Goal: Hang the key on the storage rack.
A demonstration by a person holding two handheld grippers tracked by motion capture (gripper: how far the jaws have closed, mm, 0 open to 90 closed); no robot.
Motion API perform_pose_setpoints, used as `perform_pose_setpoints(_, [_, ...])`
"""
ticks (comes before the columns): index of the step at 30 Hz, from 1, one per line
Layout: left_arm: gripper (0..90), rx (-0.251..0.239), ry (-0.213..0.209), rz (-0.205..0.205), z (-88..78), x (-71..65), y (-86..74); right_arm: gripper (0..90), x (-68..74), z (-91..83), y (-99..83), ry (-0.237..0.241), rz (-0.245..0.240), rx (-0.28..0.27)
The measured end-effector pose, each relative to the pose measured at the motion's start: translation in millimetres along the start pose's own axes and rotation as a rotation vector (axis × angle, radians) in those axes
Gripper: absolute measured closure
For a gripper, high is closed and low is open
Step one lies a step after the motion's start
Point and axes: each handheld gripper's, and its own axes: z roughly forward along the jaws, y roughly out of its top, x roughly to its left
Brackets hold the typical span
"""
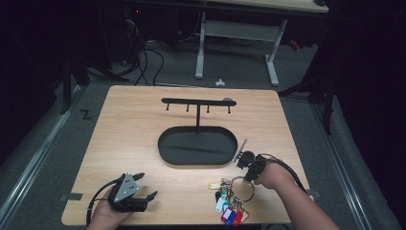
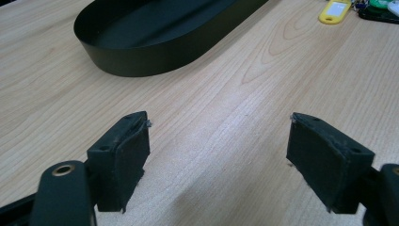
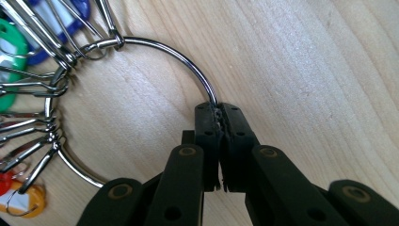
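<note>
Key ring [image 3: 141, 47] lies flat on the counter [image 1: 143, 143], front right, just short of the tray [image 1: 197, 146]. Right gripper [image 3: 220, 117] fingers clenched on its wire edge; left gripper [image 2: 219, 155] released, idle. Risk: thin pinch, ring may swivel or slip. Tags [image 1: 230, 211] trail toward the person, the bunch's long axis.

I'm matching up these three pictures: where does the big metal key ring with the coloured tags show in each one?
High view: key ring lower right, beside the right gripper.
Left gripper view: just a yellow tag at the top right edge.
Right gripper view: ring left of centre, pinched by the jaws.
Shared landmark: the yellow tag.
</note>
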Motion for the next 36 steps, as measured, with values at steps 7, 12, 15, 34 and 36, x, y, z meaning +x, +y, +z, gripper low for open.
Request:
perform_pose_setpoints(7, [22.4, 0.002, 0.001, -0.001, -0.6, 0.0, -0.1, 86.9, 0.9, -28.5, -7.7, 0.005, 0.029, -0.074])
perform_pose_setpoints(12, [22.5, 0.002, 0.0, 0.002, -0.3, -1.0, 0.4, 87.2, 4.3, -57.0, -12.5, -0.032, 0.03, -0.117])
perform_pose_setpoints(15, [22.5, 0.001, 0.0, 0.002, 0.1, -1.1, 0.2, 87.5, 6.7, -72.1, -14.2, -0.052, 0.026, -0.14])
perform_pose_setpoints(34, [22.6, -0.033, 0.08, -0.063, -3.8, 8.2, 3.2, 87.6, 3.9, -126.0, -18.7, -0.111, 0.028, -0.158])
perform_pose_setpoints(36, [22.7, -0.038, 0.085, -0.07, -3.1, 10.2, 3.7, 87.6, 3.7, -132.7, -18.1, -0.117, 0.03, -0.162])
